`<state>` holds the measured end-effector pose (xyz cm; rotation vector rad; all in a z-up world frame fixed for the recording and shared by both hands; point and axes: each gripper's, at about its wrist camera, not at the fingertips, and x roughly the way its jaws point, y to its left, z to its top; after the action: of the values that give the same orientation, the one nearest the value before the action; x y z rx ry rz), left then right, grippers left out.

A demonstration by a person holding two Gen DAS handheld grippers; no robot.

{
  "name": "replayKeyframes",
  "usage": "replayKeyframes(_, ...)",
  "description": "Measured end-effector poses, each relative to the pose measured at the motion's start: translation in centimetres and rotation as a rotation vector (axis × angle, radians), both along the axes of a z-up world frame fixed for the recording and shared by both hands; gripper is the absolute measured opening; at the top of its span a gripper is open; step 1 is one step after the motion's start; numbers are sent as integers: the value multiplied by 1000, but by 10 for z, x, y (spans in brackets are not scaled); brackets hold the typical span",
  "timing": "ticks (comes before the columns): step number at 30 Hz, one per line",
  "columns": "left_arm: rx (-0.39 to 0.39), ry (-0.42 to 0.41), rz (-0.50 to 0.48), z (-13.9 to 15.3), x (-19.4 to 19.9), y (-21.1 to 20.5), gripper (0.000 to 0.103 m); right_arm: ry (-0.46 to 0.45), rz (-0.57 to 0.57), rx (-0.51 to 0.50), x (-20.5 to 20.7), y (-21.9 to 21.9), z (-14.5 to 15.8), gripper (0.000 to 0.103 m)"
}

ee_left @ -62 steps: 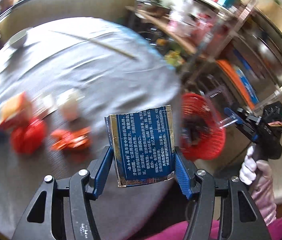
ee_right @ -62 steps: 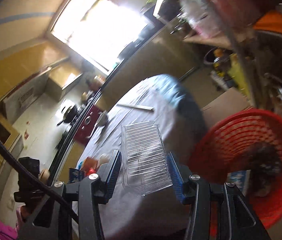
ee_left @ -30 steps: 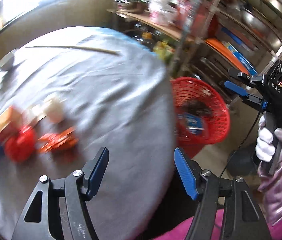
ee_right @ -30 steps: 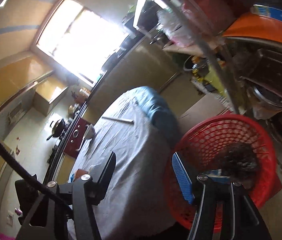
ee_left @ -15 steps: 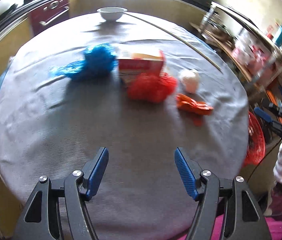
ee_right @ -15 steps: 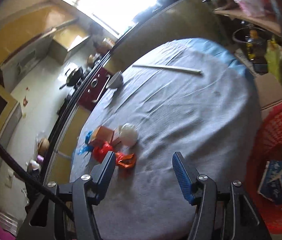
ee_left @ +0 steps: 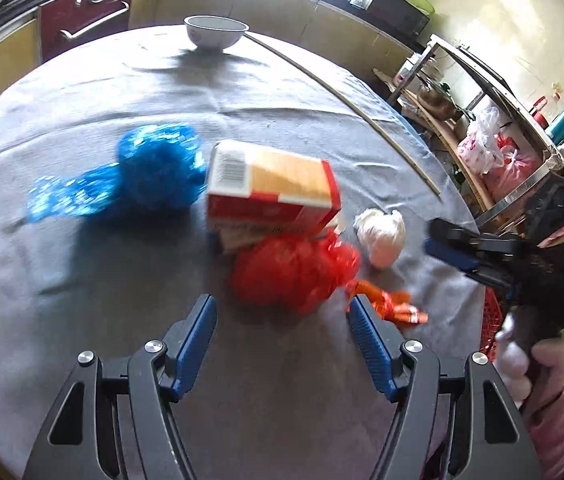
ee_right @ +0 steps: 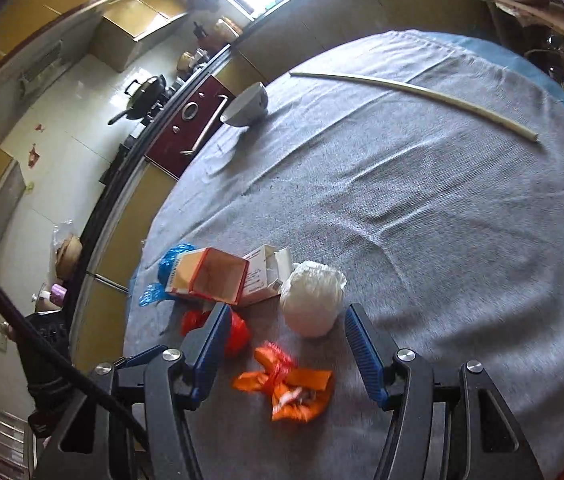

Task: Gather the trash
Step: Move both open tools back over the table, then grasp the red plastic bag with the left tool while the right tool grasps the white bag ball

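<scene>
Trash lies in a cluster on the grey-clothed round table (ee_left: 82, 360). A red plastic bag (ee_left: 293, 272) sits just ahead of my open, empty left gripper (ee_left: 282, 328). Behind it are a red and orange carton (ee_left: 274, 192), a blue plastic bag (ee_left: 154, 172), a white crumpled ball (ee_left: 381, 234) and an orange wrapper (ee_left: 393, 306). In the right wrist view my open, empty right gripper (ee_right: 283, 344) hovers over the orange wrapper (ee_right: 289, 386), with the white ball (ee_right: 311, 298), carton (ee_right: 210, 276), red bag (ee_right: 234, 330) and blue bag (ee_right: 170, 262) beyond. The right gripper also shows in the left wrist view (ee_left: 461, 252).
A white bowl (ee_left: 216, 32) stands at the table's far edge and a long pale stick (ee_right: 413, 96) lies across the far side. A red basket's rim (ee_left: 489, 328) shows past the table's right edge, below metal shelves (ee_left: 501, 128). Kitchen counters run behind.
Both grippers let go of their items, a blue packet and a clear tray, at the red basket, then swung back over the table and closer to the trash cluster.
</scene>
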<state>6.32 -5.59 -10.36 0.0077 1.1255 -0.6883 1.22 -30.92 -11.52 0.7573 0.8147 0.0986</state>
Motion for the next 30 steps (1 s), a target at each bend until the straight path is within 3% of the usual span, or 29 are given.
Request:
replayKeyframes(7, -42, 32, -21, -14, 14, -16, 69, 85, -14, -18, 37, 6, -25, 62)
replayKeyframes(9, -49, 43, -30, -18, 15, -18, 60, 106, -7, -53, 44, 12, -29, 58)
replayKeyframes(11, -53, 46, -41, -21, 14, -19, 53, 97, 12, -84, 45, 18, -30, 42)
replayKeyframes(15, -55, 26, -41, -18, 9, -16, 34, 63, 17, -94, 37, 20, -26, 40)
replayKeyframes(30, -28, -47, 39, 21, -34, 37, 32, -102, -29, -51, -46, 5, 15, 40)
